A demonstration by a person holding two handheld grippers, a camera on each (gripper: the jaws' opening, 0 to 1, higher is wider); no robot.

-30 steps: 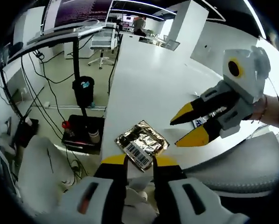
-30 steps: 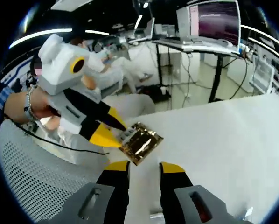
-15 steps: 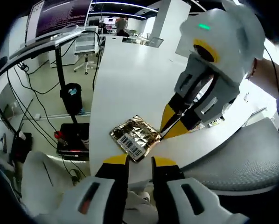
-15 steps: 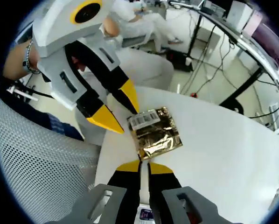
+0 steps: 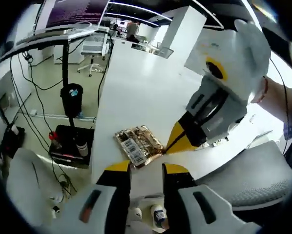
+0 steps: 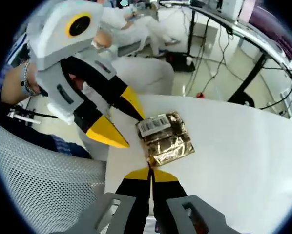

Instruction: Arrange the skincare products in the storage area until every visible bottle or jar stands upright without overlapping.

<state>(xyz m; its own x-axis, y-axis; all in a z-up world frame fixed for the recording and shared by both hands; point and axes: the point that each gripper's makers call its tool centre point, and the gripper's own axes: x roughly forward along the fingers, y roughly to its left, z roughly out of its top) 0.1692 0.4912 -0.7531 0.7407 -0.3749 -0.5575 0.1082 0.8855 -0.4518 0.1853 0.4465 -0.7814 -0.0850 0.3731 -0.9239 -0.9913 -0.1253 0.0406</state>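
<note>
While it lies flat near the edge of the white table [image 5: 141, 78], the gold packet [image 5: 137, 145] sits turned, with its barcode end toward the left gripper [image 5: 146, 168] and its far corner toward the right gripper [image 6: 150, 172]. The right gripper's jaws are pressed together, pinching that corner. The left gripper's jaws are spread apart just beside the barcode end, touching nothing.

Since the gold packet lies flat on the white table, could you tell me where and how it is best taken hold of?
Probably by a corner or thin edge, coming in low along the table. The gold packet lies flat, offering no upright side. The right gripper is shut at its near corner; the left gripper is open beside the barcode end.
</note>
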